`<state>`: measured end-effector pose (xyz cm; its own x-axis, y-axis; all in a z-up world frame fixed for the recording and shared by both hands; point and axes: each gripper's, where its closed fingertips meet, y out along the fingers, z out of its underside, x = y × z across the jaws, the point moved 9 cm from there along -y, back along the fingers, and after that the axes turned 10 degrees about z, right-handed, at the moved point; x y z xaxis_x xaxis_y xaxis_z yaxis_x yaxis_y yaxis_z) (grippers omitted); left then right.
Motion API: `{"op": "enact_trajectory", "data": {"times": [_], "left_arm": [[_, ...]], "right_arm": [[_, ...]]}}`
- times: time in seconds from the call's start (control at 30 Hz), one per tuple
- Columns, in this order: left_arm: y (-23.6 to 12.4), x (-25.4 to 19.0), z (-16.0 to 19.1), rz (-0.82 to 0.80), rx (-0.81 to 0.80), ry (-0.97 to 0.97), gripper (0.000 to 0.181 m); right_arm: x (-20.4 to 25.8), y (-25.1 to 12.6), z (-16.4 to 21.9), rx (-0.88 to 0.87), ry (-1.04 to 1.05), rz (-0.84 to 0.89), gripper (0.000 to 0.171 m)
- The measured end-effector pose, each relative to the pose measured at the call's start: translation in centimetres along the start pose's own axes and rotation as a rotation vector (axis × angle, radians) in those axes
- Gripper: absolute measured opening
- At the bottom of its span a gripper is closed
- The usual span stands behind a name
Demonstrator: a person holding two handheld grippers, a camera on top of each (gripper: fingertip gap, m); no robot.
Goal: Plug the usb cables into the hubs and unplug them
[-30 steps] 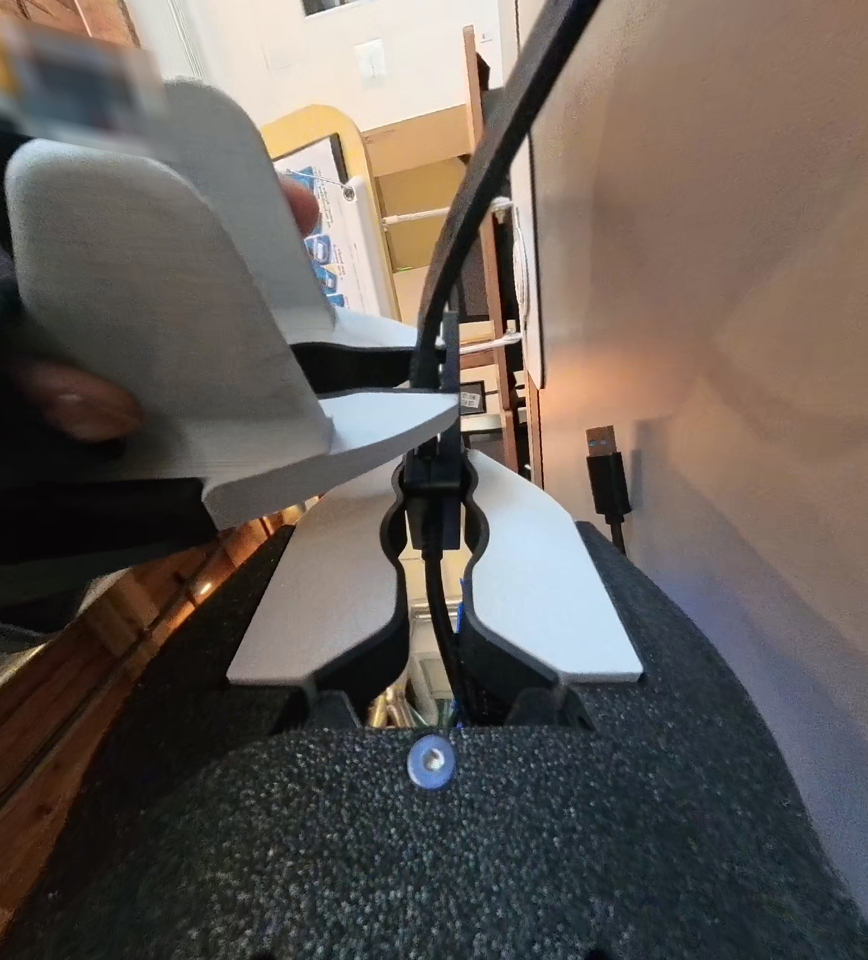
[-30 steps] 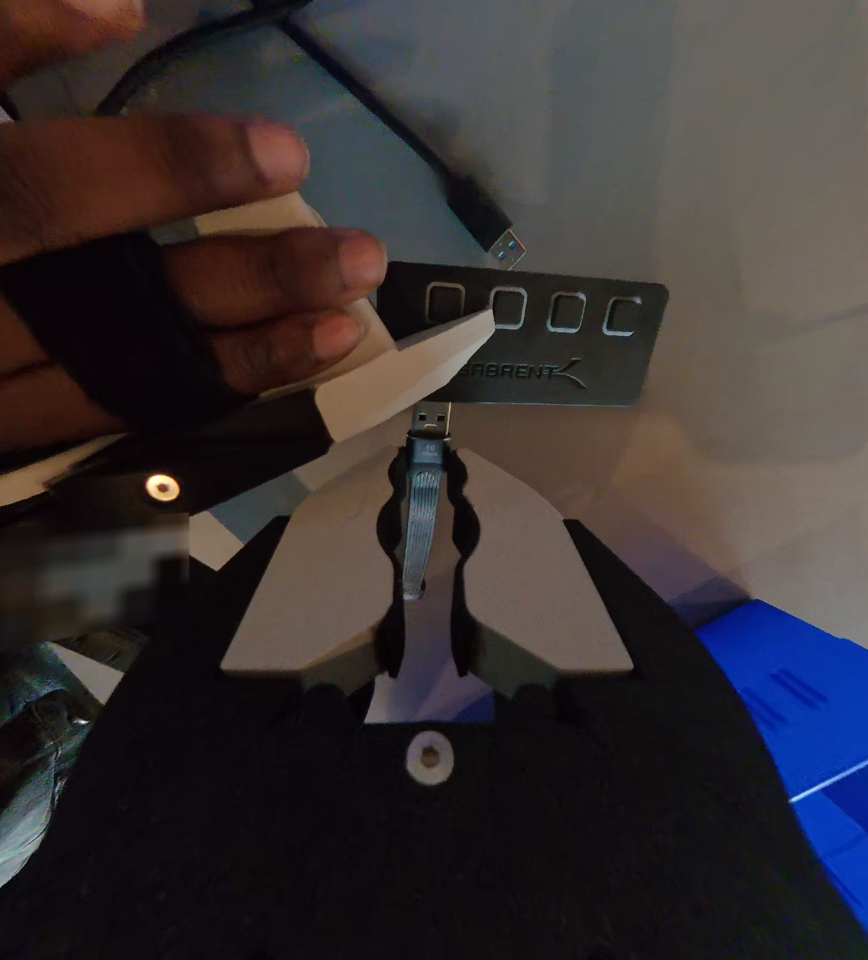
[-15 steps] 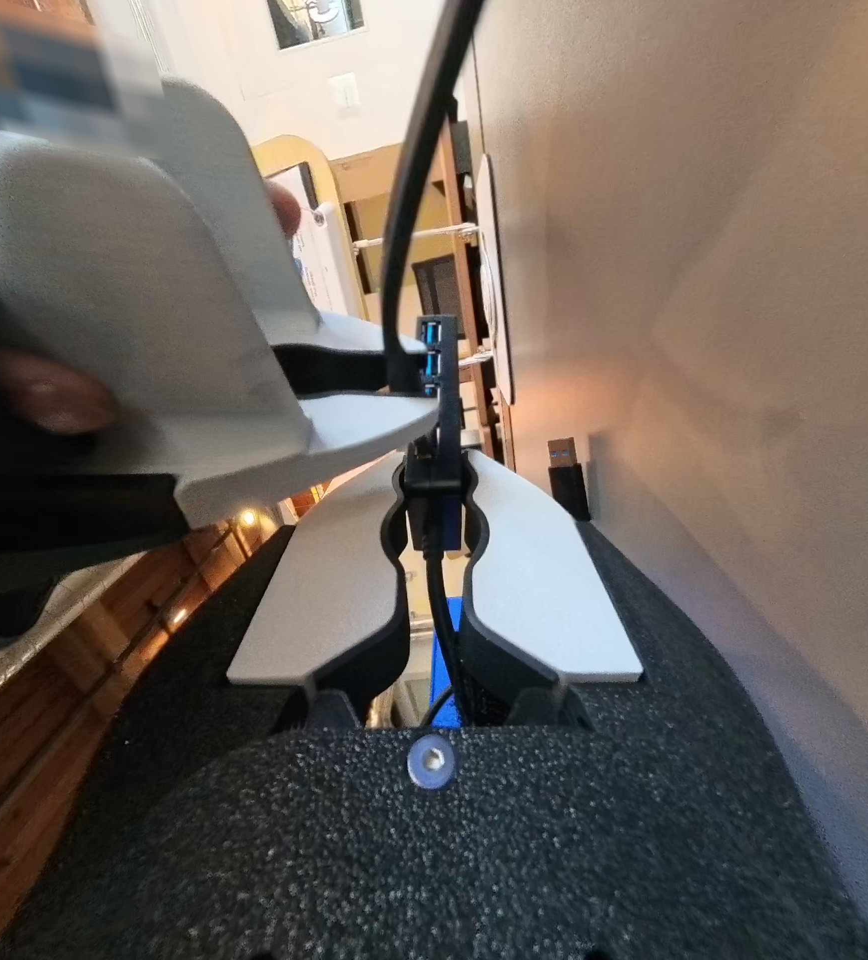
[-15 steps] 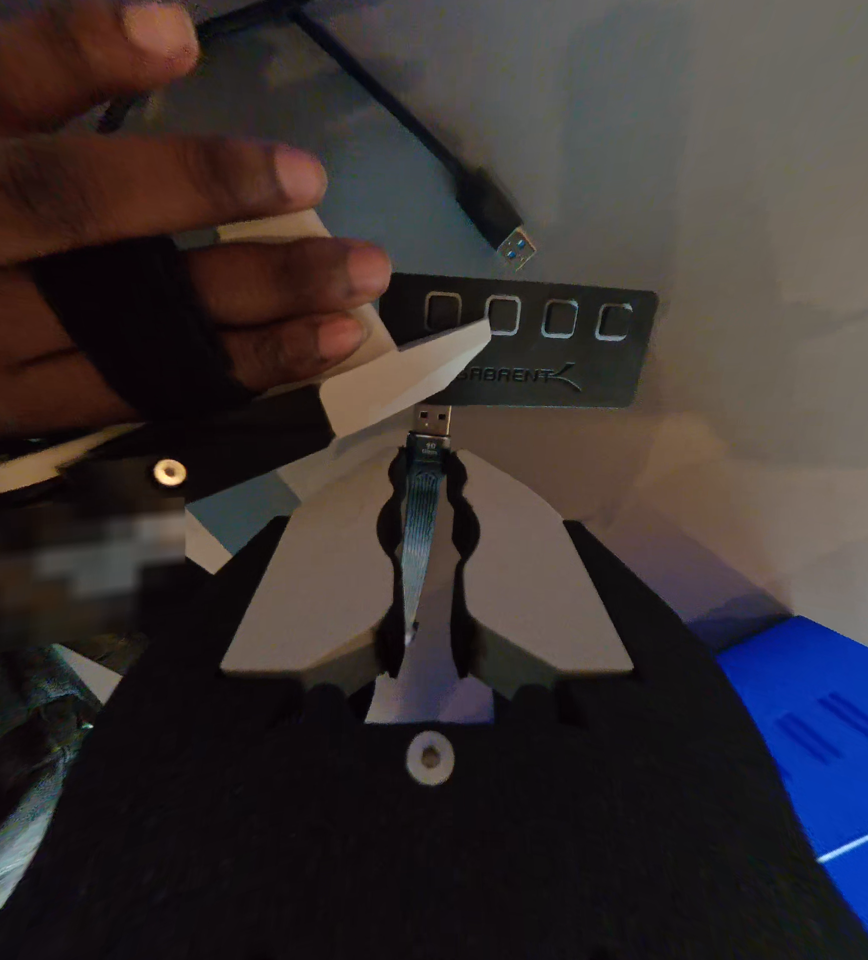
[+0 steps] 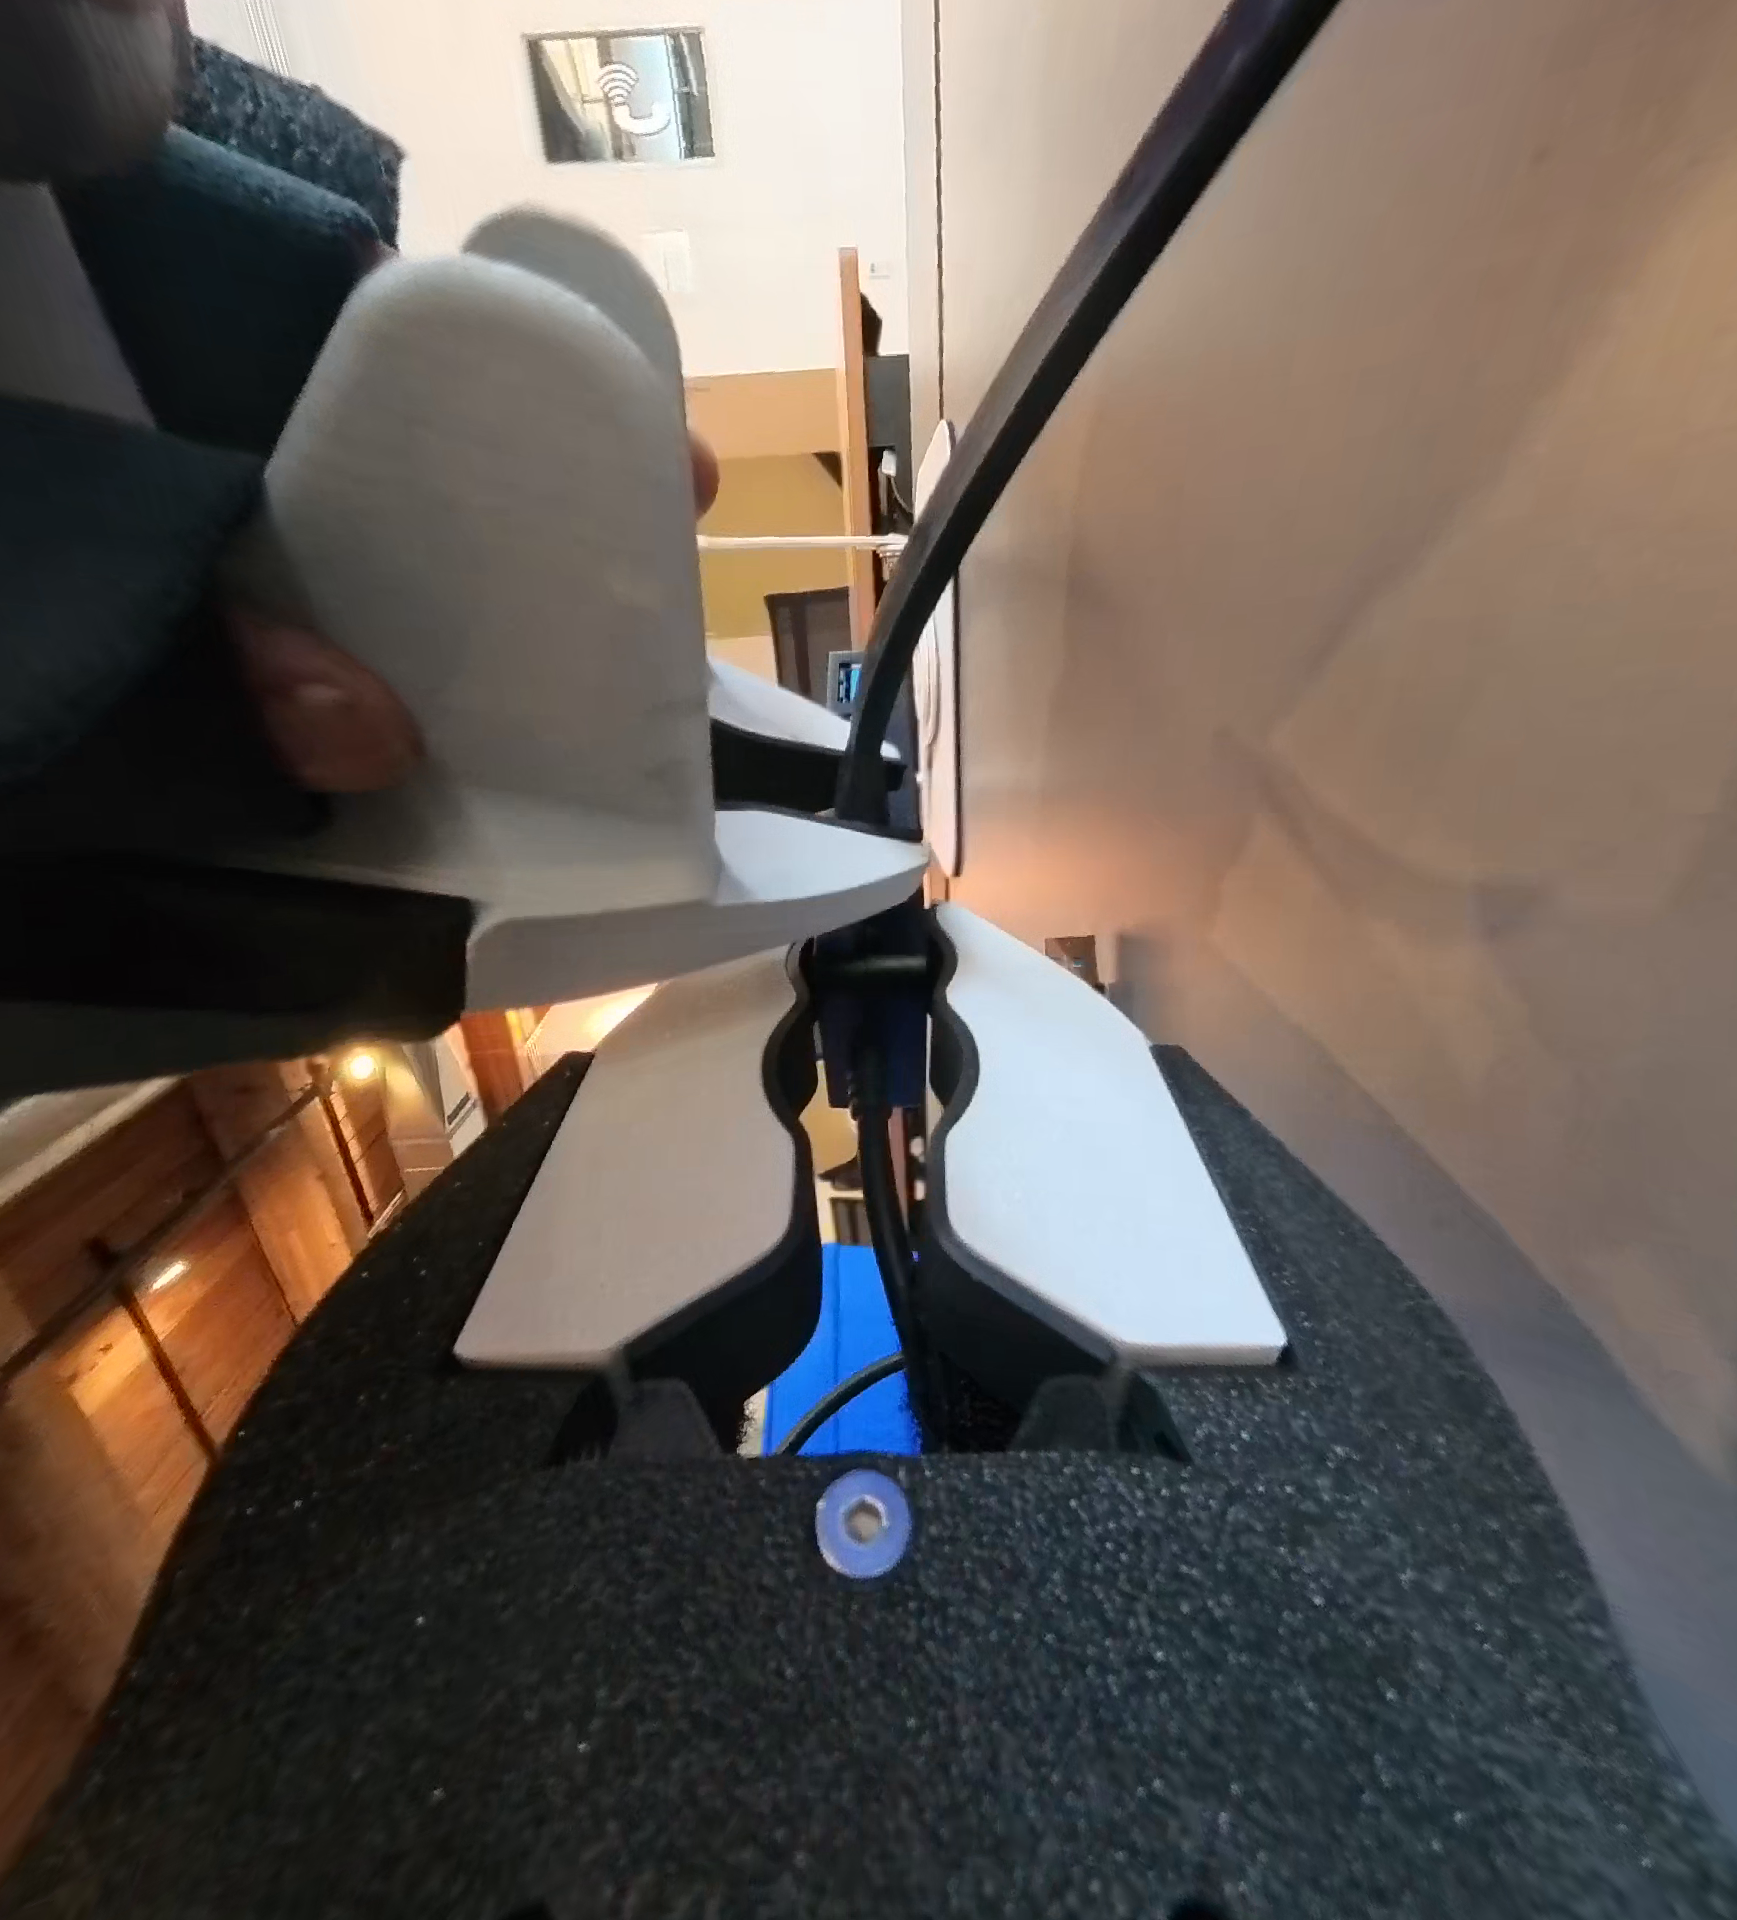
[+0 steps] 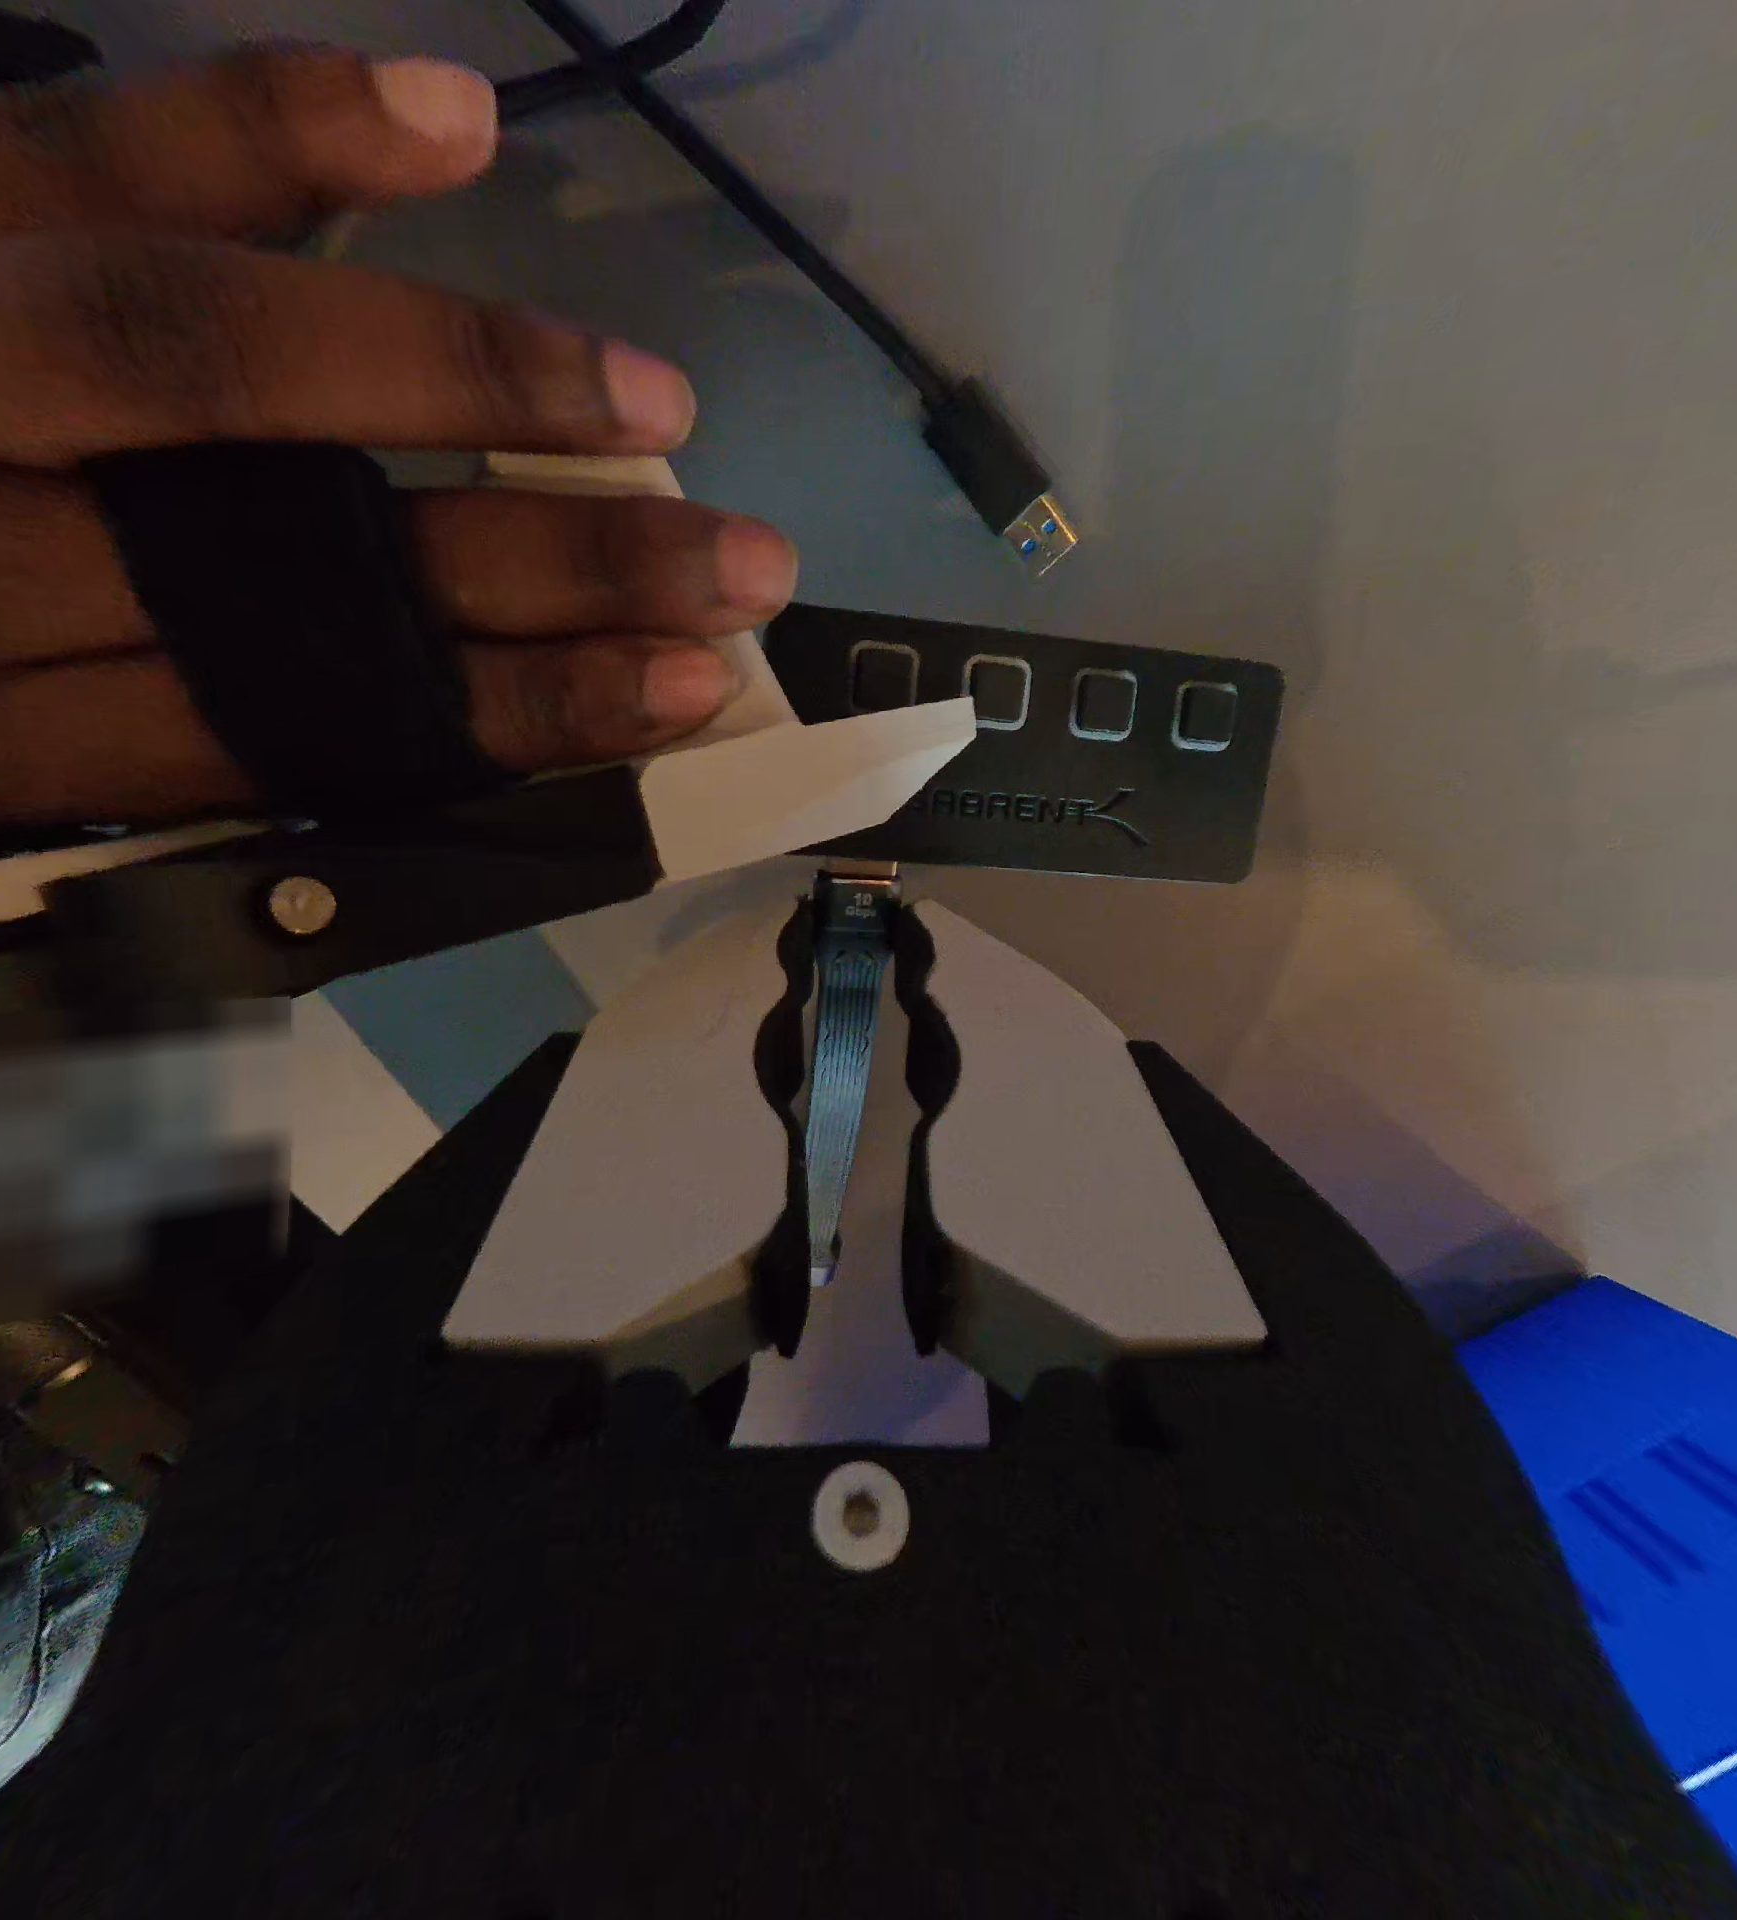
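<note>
A black USB hub [image 6: 1103,800] with a row of square buttons lies flat on the grey table. My right gripper [image 6: 859,914] is shut on the plug of a flat grey USB cable [image 6: 838,1091]. The plug's metal tip is inside a port on the hub's near edge. My left gripper [image 5: 869,935] is shut on the hub's left end, seen edge-on in the left wrist view [image 5: 869,1029]. One of its white fingers [image 6: 822,774] lies across the hub's top. The hub's own black cable [image 5: 947,520] runs away from it.
A loose black USB-A plug with a blue insert [image 6: 1035,530] lies on the table just beyond the hub. A blue bin [image 6: 1674,1507] stands at the right. A person's hand [image 6: 324,416] holds the left gripper. A white flat pad [image 5: 947,665] lies farther along the table. Left and right tips are no more than a few centimetres apart.
My right gripper has pushed forward. The plug's metal tip, bare and short of the hub before, is now inside the port. The left gripper keeps its hold on the hub.
</note>
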<state>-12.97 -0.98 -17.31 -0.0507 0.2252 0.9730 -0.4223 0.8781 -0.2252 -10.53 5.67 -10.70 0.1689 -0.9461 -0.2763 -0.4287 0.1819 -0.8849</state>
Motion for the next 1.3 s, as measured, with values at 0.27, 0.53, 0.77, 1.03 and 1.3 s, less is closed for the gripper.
{"op": "enact_trajectory", "data": {"times": [0.27, 0.53, 0.77, 1.03, 1.3], "left_arm": [[0.4, 0.0, 0.8, 0.072, -0.063, -0.09, 0.017], [1.0, 1.0, 3.8, 0.109, -0.078, -0.344, 0.017], [1.1, 1.0, 3.6, 0.131, -0.114, -0.402, 0.017], [1.2, 1.2, 4.0, 0.155, -0.158, -0.512, 0.017], [1.3, 1.1, 4.1, 0.159, -0.175, -0.549, 0.017]], "right_arm": [[0.4, -0.1, -0.2, -0.06, 0.015, 0.051, 0.022], [-1.2, -5.7, 3.4, -0.421, 0.15, 0.199, 0.051], [-5.0, -13.4, 12.5, -0.821, 0.446, 0.189, 0.056], [-8.9, -18.7, 25.9, -0.944, 0.684, 0.48, 0.026], [-10.2, -18.1, 30.2, -0.851, 0.678, 0.644, 0.0]]}}
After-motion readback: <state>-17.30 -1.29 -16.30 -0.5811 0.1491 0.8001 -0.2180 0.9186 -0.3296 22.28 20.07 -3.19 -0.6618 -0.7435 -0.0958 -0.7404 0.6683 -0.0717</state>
